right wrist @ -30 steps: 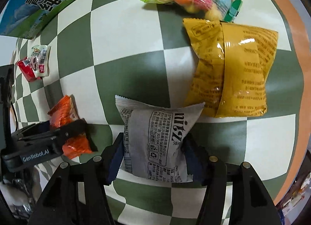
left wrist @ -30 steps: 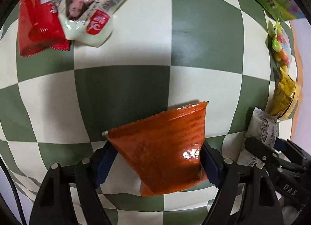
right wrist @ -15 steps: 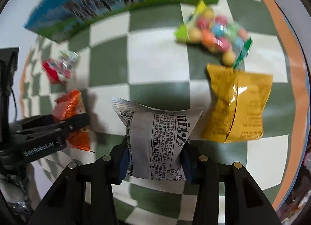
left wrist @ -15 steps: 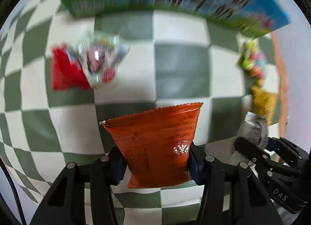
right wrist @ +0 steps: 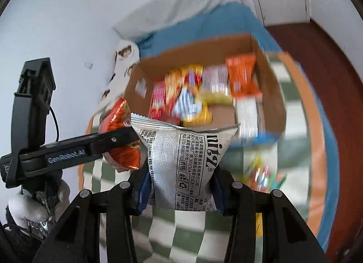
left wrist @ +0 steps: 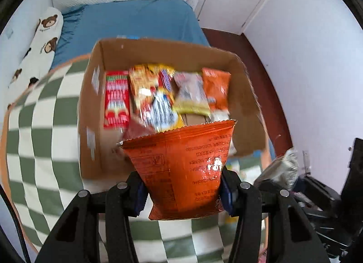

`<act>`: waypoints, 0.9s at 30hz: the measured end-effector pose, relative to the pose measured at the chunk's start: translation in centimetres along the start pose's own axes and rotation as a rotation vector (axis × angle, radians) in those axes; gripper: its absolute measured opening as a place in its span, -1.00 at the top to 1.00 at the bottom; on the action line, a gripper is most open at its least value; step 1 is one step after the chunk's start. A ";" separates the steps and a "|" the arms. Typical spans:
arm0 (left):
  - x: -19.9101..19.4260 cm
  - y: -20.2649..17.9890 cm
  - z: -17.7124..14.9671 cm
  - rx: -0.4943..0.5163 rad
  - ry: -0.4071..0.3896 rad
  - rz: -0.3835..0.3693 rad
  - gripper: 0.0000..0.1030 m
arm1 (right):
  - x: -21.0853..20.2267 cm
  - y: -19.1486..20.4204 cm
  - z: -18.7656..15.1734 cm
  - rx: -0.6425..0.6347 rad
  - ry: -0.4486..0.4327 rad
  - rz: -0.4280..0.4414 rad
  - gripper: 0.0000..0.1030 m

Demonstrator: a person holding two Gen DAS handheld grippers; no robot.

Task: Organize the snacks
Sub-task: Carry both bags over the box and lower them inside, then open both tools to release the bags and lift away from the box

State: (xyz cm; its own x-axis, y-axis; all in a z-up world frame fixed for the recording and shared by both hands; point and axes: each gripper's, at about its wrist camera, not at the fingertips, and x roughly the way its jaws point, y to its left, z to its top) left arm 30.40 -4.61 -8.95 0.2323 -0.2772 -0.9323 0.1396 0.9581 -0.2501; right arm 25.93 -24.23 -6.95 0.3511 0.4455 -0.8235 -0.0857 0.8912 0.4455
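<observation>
My left gripper (left wrist: 182, 191) is shut on an orange snack packet (left wrist: 181, 165) and holds it in the air in front of an open cardboard box (left wrist: 90, 95) that holds several snack packs. My right gripper (right wrist: 180, 191) is shut on a silver-grey snack packet (right wrist: 183, 158), also lifted and facing the same box (right wrist: 272, 95). In the right wrist view the left gripper (right wrist: 113, 142) with the orange packet (right wrist: 120, 126) is just to the left. The silver packet shows blurred at the right of the left wrist view (left wrist: 281, 167).
The box stands on a green-and-white checked cloth (left wrist: 34, 140) with an orange border. A bag of coloured candy balls (right wrist: 263, 172) lies on the cloth near the box. Behind are a blue bed (left wrist: 127, 20), a bear-print pillow (left wrist: 38, 43), white walls and a door.
Both grippers have lifted their packets off the cloth and tilted up, so the views now face the open box and the room instead of the tabletop. Both grips held.
</observation>
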 end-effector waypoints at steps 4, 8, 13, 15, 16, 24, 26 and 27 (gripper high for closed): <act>4.5 1.3 3.3 -0.025 0.082 0.017 0.04 | 4.2 -1.4 4.0 0.016 0.027 -0.035 0.07; 9.3 1.5 6.3 -0.040 0.142 0.035 0.05 | 8.9 -2.5 5.2 0.011 0.079 -0.065 0.07; 12.2 1.8 7.2 -0.048 0.194 0.037 0.04 | 12.0 -3.2 5.0 0.002 0.131 -0.089 0.07; 13.0 1.9 7.1 -0.051 0.209 0.039 0.05 | 12.9 -3.5 4.8 0.005 0.149 -0.093 0.07; 13.2 1.9 7.2 -0.049 0.212 0.038 0.05 | 13.2 -3.6 4.8 0.004 0.156 -0.096 0.07; 15.7 2.4 6.8 -0.075 0.280 -0.002 -0.22 | 16.0 -5.2 4.4 0.026 0.246 -0.142 -0.54; 15.8 2.6 6.8 -0.077 0.266 0.005 -0.72 | 16.2 -5.4 4.3 0.018 0.252 -0.164 -0.74; 16.0 2.5 6.9 -0.076 0.260 0.019 -0.79 | 16.2 -5.5 4.3 0.022 0.258 -0.178 -0.82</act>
State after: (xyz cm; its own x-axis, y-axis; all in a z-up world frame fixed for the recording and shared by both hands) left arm 41.15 -7.13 -22.65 -0.0223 -0.2410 -0.9703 0.0630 0.9682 -0.2420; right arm 36.08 -22.26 -21.29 0.1101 0.2924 -0.9500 -0.0231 0.9563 0.2916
